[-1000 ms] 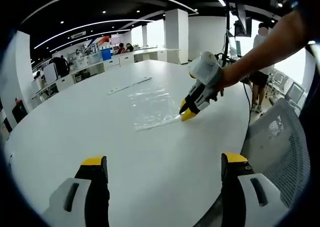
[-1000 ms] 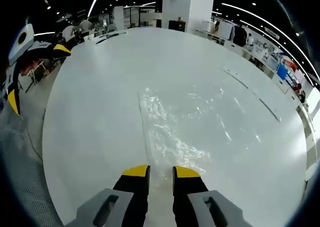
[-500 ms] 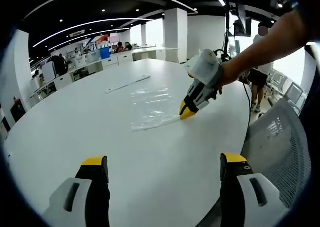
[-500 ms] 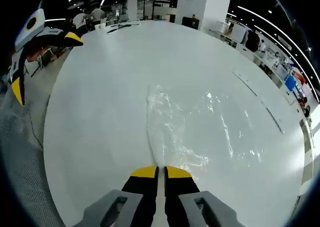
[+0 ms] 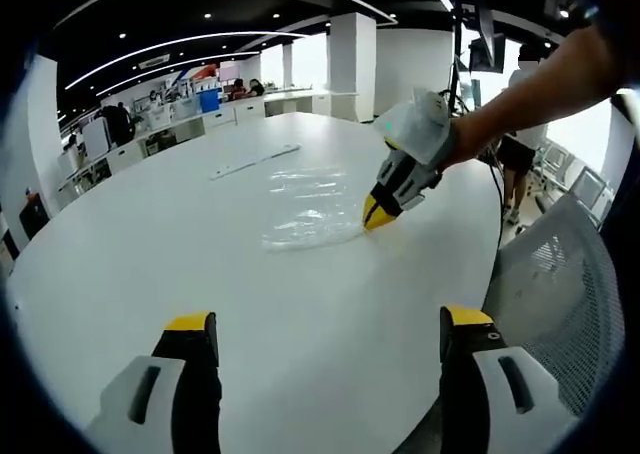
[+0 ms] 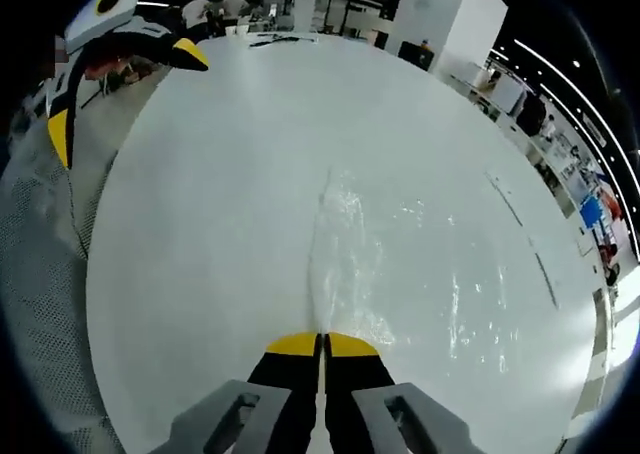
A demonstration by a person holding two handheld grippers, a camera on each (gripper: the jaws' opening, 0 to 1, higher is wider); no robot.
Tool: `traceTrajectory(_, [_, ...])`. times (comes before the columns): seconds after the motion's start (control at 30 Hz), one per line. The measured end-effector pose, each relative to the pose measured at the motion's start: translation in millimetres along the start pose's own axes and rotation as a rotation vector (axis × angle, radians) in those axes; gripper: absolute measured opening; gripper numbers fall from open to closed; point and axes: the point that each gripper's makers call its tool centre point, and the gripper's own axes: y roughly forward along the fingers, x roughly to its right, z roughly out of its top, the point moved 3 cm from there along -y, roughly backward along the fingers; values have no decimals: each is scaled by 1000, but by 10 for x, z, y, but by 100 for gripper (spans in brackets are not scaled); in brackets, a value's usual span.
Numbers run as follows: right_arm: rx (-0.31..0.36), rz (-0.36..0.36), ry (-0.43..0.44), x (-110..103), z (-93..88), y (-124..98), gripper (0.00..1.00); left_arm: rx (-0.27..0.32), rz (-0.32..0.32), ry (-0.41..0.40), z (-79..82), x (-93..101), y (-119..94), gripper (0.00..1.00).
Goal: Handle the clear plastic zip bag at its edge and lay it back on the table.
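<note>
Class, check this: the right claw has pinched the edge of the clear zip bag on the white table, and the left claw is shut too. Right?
Not quite. The left claw is open, as the left gripper view shows. The right claw does pinch the zip bag edge over the white table.

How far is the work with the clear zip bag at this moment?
Done: the right gripper has shut on the near edge of the clear zip bag. In hand: that edge is pinched and looks slightly raised, while the rest of the bag lies on the white table. The left gripper is open, apart from the bag. Left: laying the bag down and letting go.
</note>
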Motion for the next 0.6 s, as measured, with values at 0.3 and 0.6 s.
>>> traceTrajectory(0.3, [28,25,-114,-50,92,-125,0,-4,-7,6,-9,-6,30,90])
traceTrajectory(0.6, [31,39,-251,-125,168,-301,0,-6,-17,21,13,33,73,89])
